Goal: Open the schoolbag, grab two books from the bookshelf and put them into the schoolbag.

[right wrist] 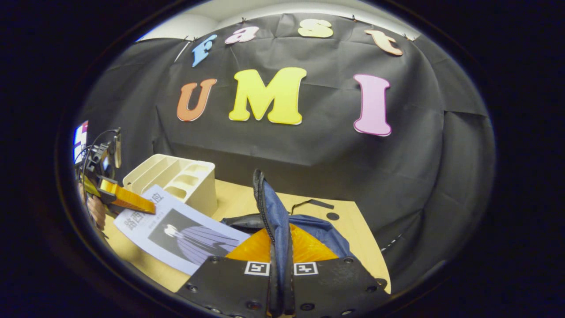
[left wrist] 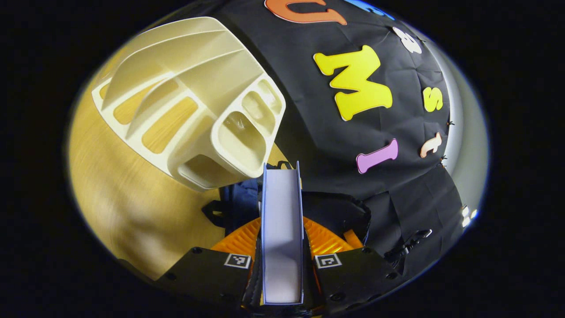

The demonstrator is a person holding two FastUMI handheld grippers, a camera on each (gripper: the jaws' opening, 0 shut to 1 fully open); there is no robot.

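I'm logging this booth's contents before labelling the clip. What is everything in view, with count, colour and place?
Cream plastic bookshelf organiser: one, cream, on the table's far left, its slots empty.
Thin white paperback book: one, white cover with a dark picture, held above the table beside the schoolbag.
Navy fabric schoolbag: one, navy blue, at the table's middle, one edge lifted.
Light wooden table: one, pale wood, under everything.
Black cloth wall: one, black, behind the table.
Person's hand: one, at the left edge of the right gripper view, holding the left gripper.
Left gripper: one, shut on the book.
Right gripper: one, shut on the schoolbag's edge.
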